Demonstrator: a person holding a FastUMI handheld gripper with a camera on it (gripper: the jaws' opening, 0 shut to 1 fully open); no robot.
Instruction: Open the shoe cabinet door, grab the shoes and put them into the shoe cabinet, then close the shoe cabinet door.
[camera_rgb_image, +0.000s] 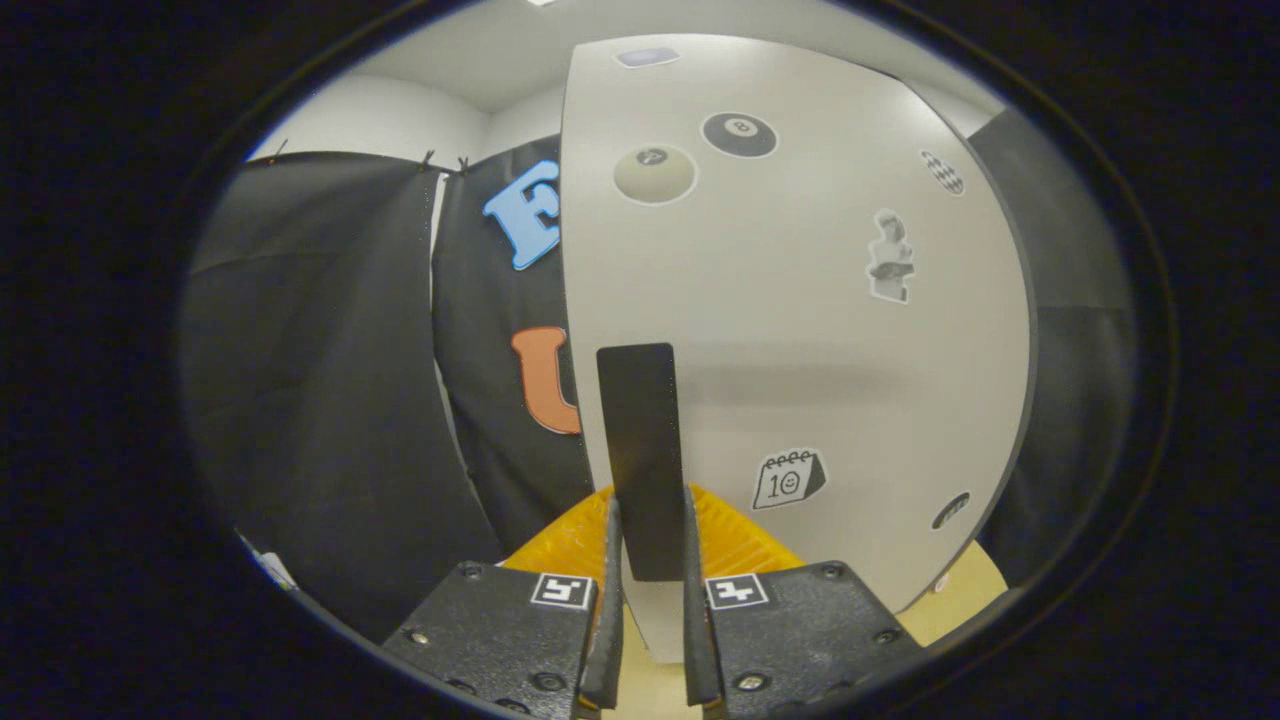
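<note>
The white shoe cabinet door (800, 330) fills the space straight ahead, covered with several stickers. Its black handle (640, 440) is a flat upright bar near the door's left edge. My gripper (648, 525) is shut on this handle, one finger pressing on each side of its lower part. The door's left edge stands out against the dark cloth behind it. I cannot tell from here how far the door is swung. The shoes are hidden.
Black cloth walls hang to the left (330, 400) and right (1080, 380) of the door. A yellow ribbed surface (740, 545) lies just behind the fingers at the door's foot, with a pale wooden floor (960, 590) beside it.
</note>
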